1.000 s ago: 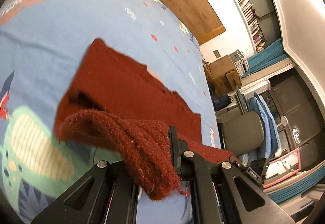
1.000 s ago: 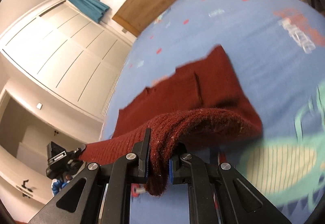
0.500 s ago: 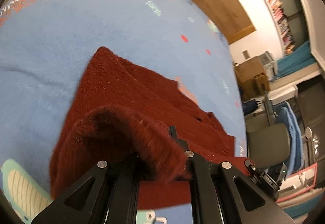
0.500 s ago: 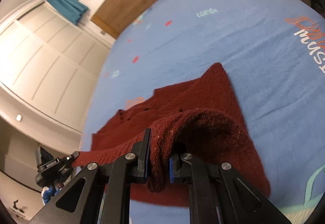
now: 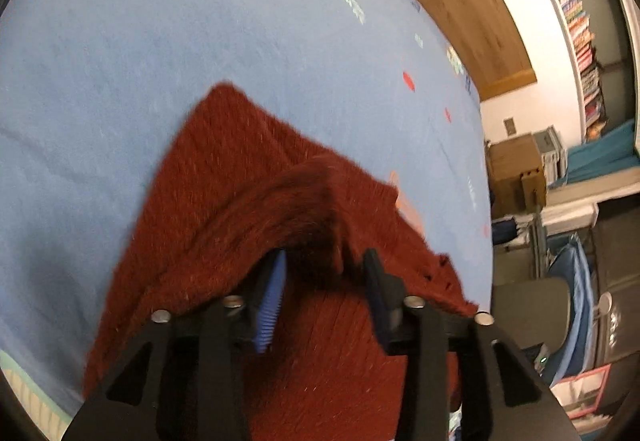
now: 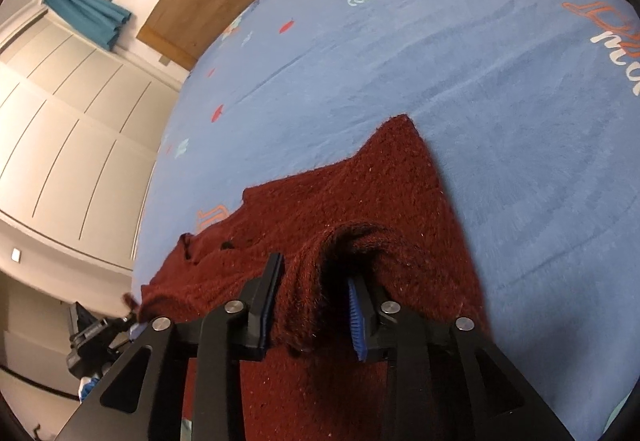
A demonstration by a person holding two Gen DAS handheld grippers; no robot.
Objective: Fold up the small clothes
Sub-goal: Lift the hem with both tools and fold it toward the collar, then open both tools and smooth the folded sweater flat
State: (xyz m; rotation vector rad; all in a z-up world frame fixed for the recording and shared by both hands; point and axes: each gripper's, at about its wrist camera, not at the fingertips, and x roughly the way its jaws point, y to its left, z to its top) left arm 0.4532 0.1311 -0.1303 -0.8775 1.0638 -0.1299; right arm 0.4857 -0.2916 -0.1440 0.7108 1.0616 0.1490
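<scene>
— What are the two grippers doing?

— The left gripper (image 5: 320,273) has its jaws opening, its ribbed blue pads (image 5: 272,301) parted; a fuzzy fold of the dark red knitted sweater (image 5: 248,209) humps loosely between them. The right gripper (image 6: 316,289) is opening too, with a drooping tuft of the same wool hanging between its jaws, nearer the left one.

— And the sweater itself?

— It lies folded over on the soft light blue printed blanket (image 6: 460,73), coarse and ribbed, one corner pointing away, small holes along one edge.

— Any containers?

— A brown cardboard box (image 5: 516,169) stands beyond the bed; I can't tell its contents.
</scene>
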